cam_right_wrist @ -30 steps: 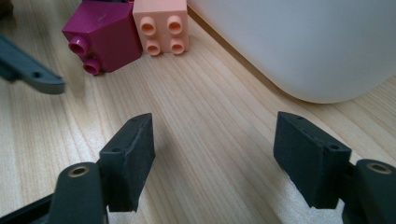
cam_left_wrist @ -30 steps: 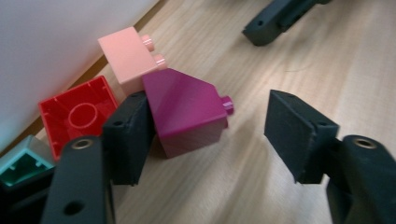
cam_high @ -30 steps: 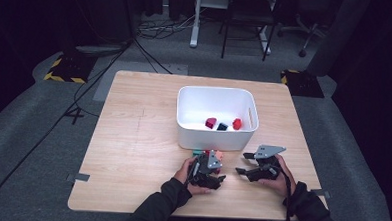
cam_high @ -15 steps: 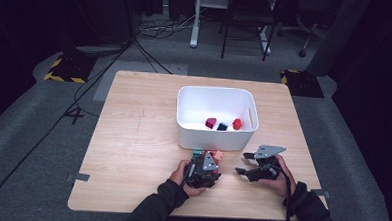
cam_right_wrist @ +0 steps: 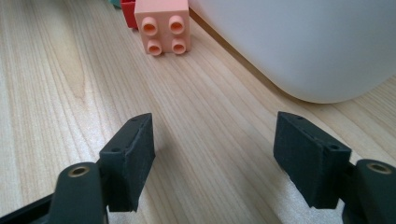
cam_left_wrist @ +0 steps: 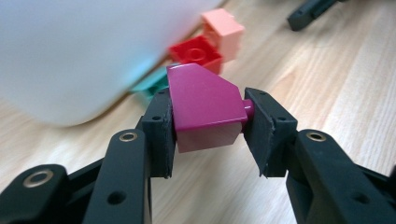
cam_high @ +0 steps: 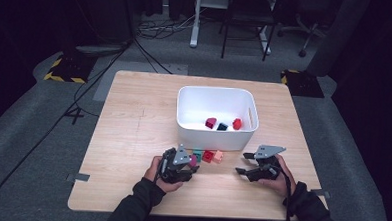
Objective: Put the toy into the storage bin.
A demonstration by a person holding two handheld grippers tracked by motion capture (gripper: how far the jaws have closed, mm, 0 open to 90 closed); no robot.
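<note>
Left gripper (cam_left_wrist: 208, 122) has just closed and is pinching one magenta sloped brick (cam_left_wrist: 205, 107), lifted off the tabletop (cam_high: 133, 133) near its front edge. Right gripper (cam_right_wrist: 215, 154) sits spread with nothing in it. Three bricks, teal (cam_high: 197, 154), red (cam_high: 208, 155) and peach (cam_high: 218, 156), line the white bin's (cam_high: 194, 98) front wall; three more lie inside.

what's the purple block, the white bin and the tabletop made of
Purple block: likely hard plastic, glossy, with a sheen on its slanted face. White bin: probably plastic too, smooth and matte, with rounded corners. Tabletop: pale wood or wood-look laminate, showing grain lines.
</note>
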